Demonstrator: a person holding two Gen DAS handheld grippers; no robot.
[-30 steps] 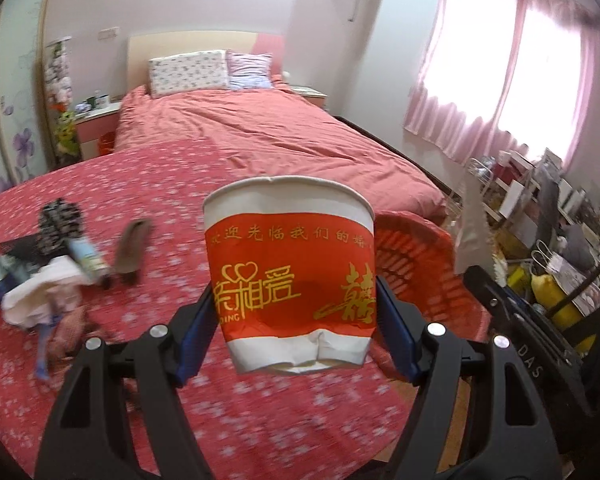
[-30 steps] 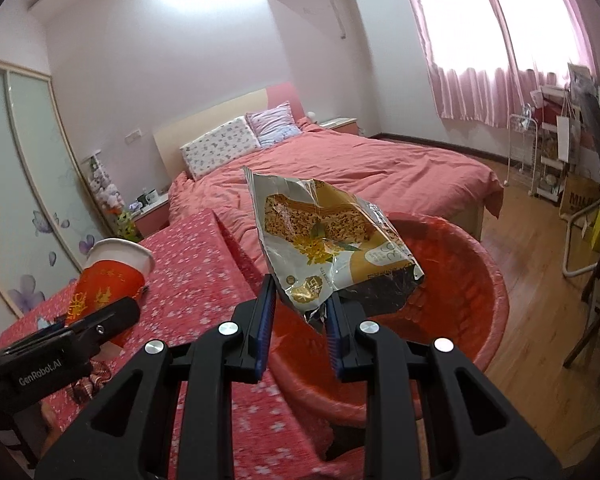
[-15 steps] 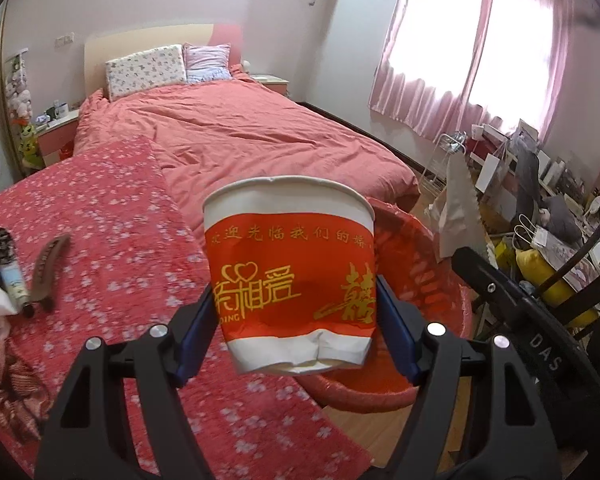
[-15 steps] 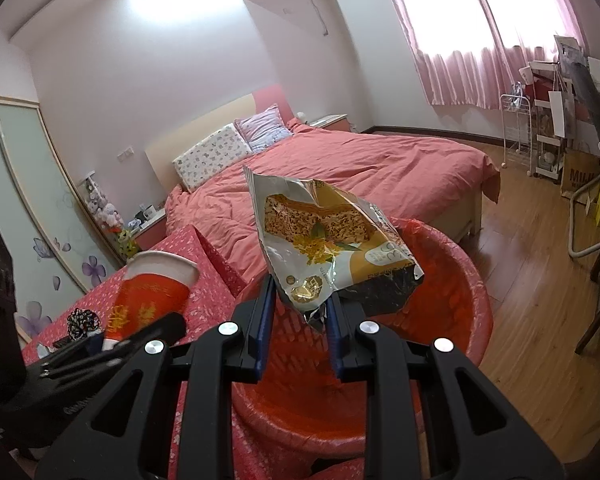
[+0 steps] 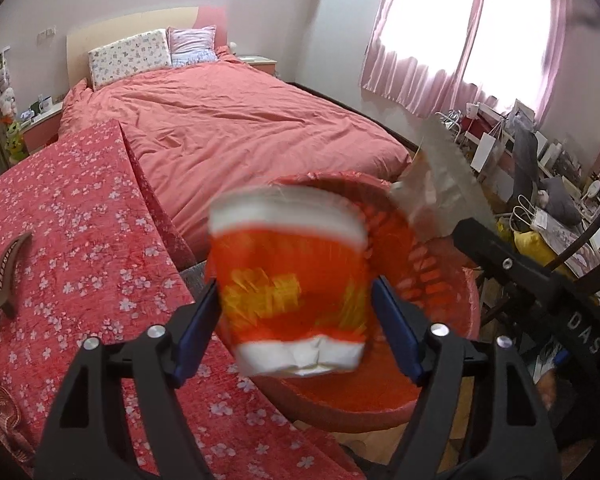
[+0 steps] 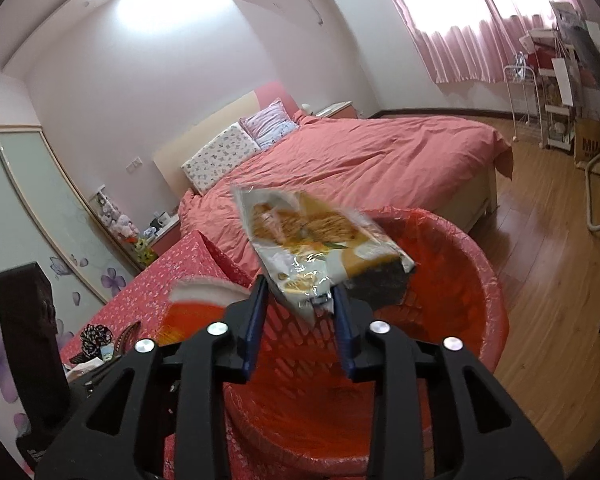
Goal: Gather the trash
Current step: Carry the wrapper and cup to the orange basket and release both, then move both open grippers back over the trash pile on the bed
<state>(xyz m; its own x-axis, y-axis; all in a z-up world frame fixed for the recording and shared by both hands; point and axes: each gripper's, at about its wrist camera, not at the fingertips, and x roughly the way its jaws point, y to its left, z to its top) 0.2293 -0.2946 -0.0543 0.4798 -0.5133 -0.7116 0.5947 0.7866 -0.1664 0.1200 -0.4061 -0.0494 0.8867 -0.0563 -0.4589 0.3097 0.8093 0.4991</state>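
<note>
My left gripper [image 5: 296,304] stands wide, blurred paper cup [image 5: 290,280] loose between its fingers above the red basket [image 6: 480,300]. My right gripper [image 6: 298,308] stands parted around the snack wrapper [image 6: 320,252].

The basket [image 6: 452,264] stood on the floor [image 6: 540,280] between the surface [image 5: 80,240] on its left and the bed [image 5: 240,128] behind. The cup [image 5: 292,280] and the wrapper [image 6: 320,248] hung above the basket, cup left of wrapper. Pillows [image 5: 132,56] lay at the bed's far end.
</note>
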